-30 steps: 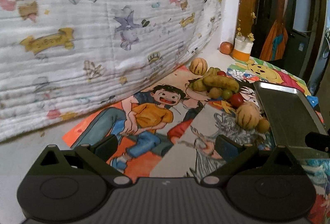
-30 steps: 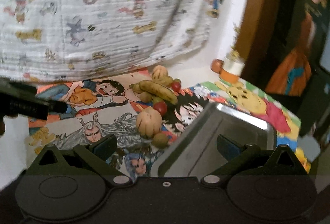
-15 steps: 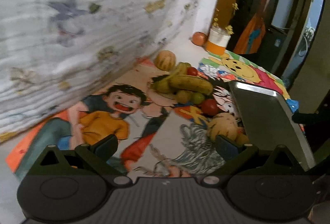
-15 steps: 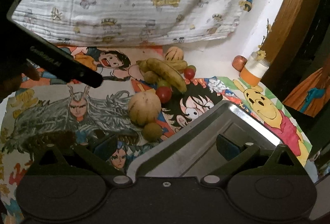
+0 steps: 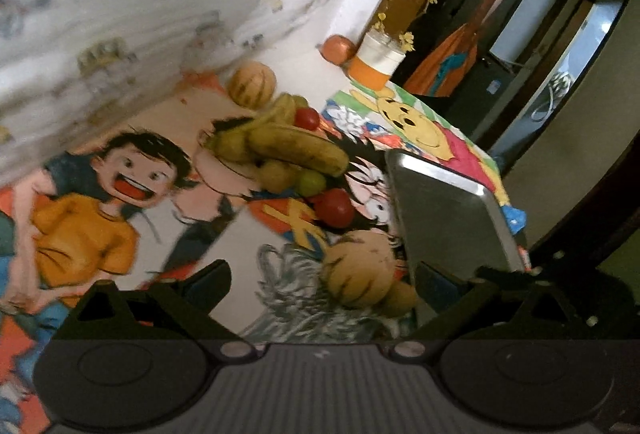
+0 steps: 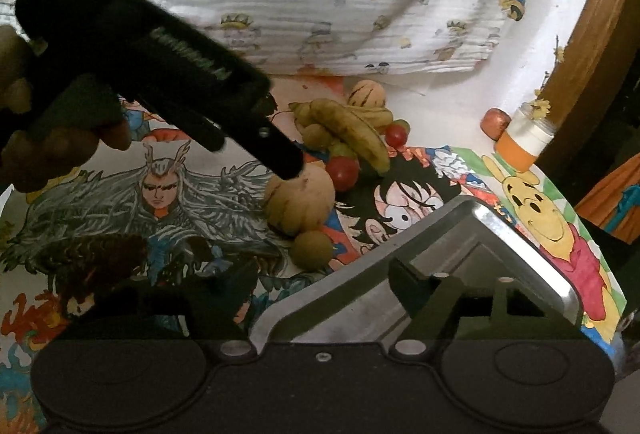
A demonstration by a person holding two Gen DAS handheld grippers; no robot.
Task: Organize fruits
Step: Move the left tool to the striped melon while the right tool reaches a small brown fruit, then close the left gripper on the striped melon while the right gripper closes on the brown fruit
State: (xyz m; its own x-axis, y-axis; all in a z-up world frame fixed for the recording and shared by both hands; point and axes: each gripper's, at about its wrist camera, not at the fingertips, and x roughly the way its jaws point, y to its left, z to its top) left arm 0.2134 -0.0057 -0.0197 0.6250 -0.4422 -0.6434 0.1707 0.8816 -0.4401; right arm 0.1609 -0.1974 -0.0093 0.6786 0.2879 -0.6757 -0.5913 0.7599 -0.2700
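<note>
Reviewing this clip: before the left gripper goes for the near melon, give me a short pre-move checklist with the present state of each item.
1. Left gripper open wide enough: ok, its fingers stand spread on either side of the near melon.
2. Melon free to lift: ok, nothing lies on it; a small round fruit sits close against it.
3. Finger contact with the melon: cannot tell; in the right wrist view one fingertip looks at its top edge.
4. Metal tray ready to receive: ok, no fruit shows in it.
5. Right gripper out of the way: ok, it is open over the tray's near corner, holding nothing.
6. Banana pile disturbed: ok, it lies apart behind the melon.
</note>
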